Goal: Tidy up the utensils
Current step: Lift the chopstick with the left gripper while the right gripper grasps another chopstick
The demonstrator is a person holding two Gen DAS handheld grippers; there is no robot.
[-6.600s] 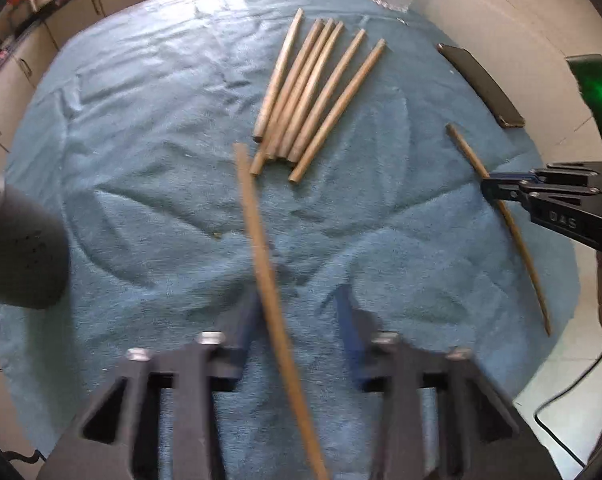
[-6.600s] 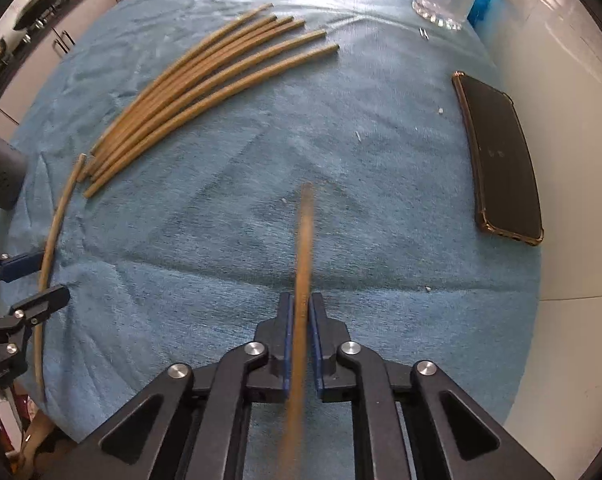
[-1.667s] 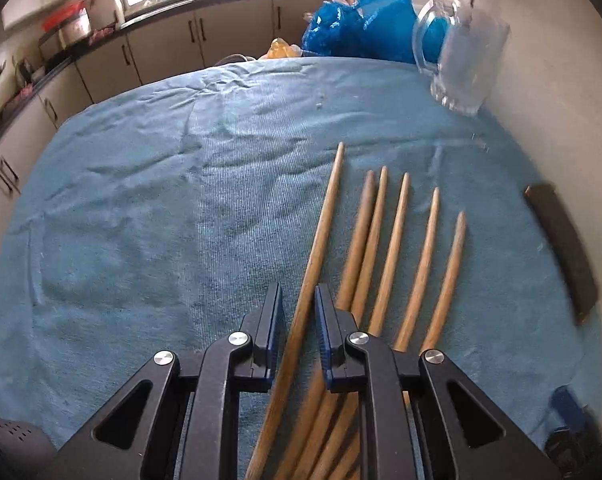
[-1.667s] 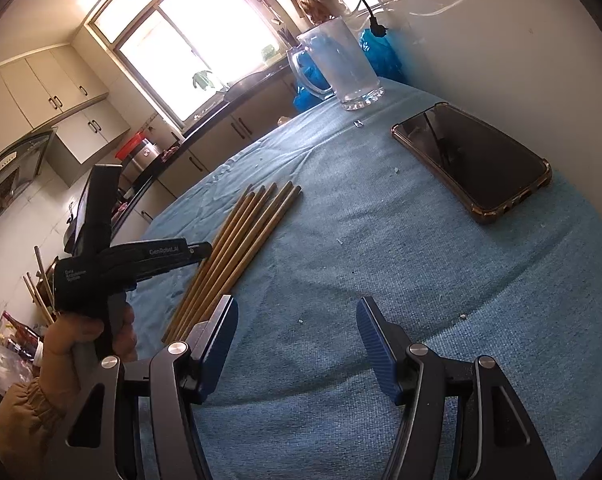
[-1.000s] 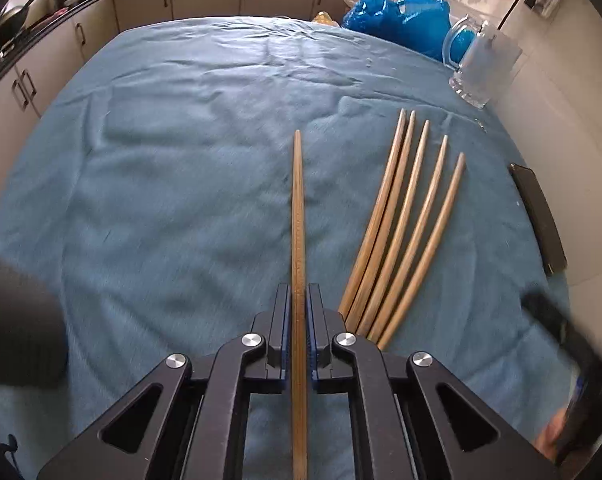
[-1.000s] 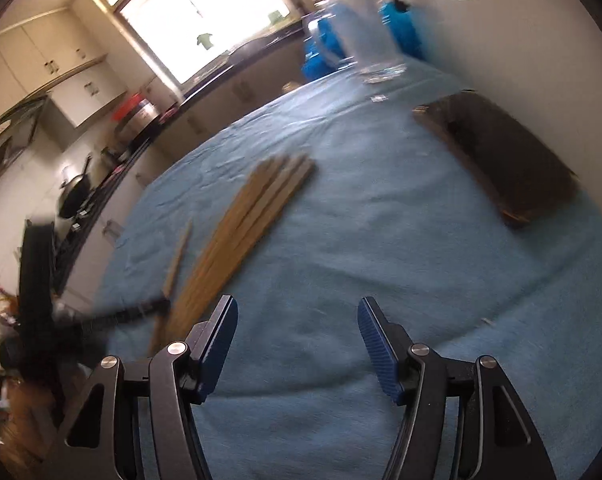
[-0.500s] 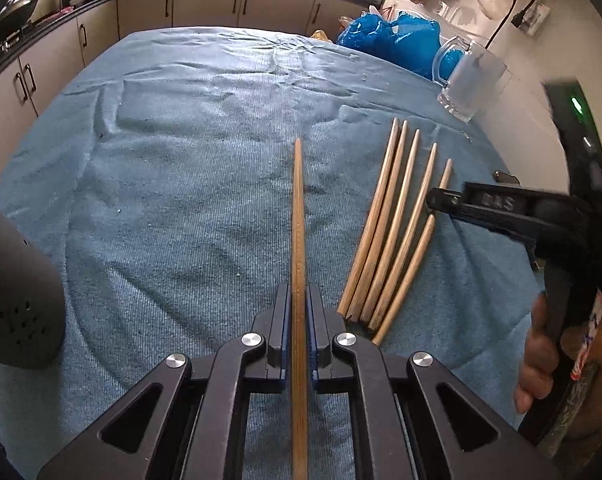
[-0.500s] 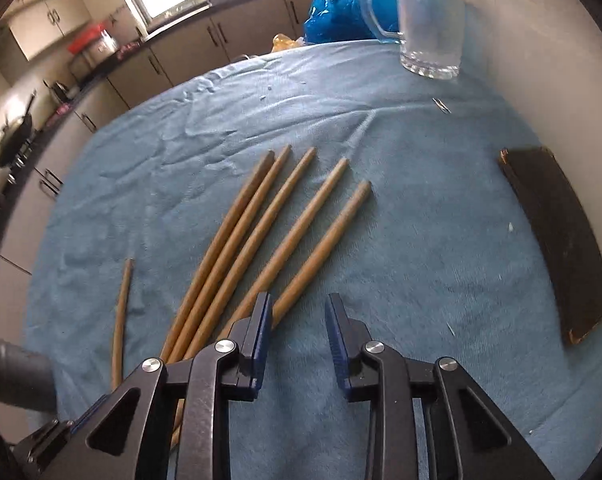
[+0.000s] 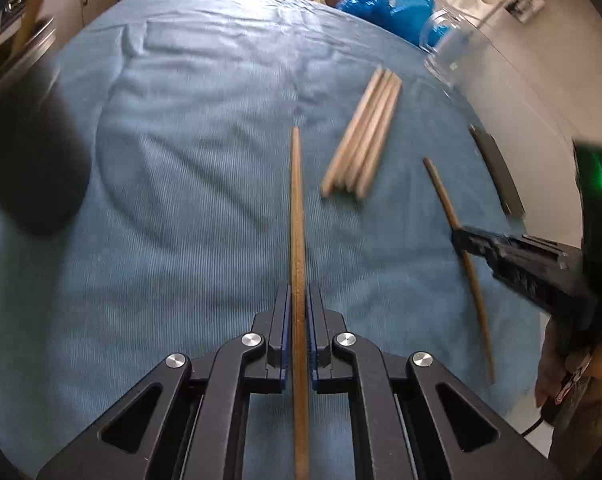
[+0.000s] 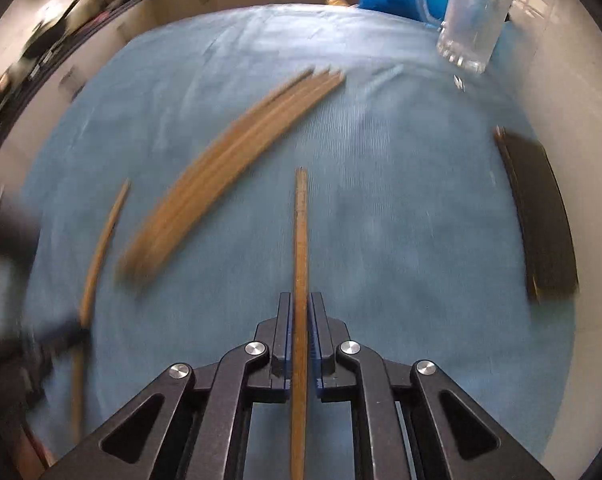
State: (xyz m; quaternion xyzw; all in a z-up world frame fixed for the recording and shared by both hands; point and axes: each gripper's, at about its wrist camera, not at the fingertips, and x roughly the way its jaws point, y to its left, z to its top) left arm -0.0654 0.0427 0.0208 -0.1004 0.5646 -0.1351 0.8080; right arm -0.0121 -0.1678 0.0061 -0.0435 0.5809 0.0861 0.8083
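Chopsticks point(image 9: 361, 136) are lying bundled ahead; each gripper point(image 9: 299, 300) point(image 10: 299, 308) is clamping one stick point(image 9: 297, 208) point(image 10: 301, 232) pointing forward, lengthwise.

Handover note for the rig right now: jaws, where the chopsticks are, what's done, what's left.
Left gripper: jaws shut on one chopstick, which points forward over the blue cloth.
Right gripper: jaws shut on another chopstick, also over the cloth.
Loose chopsticks: four lie side by side on the cloth, between the two held ones.
Nearby: glass mug at the far edge, phone by the wall.
Done: one chopstick gripped in each gripper.
Left: probably place both held ones, then clear the bundle. Where they go is not visible.
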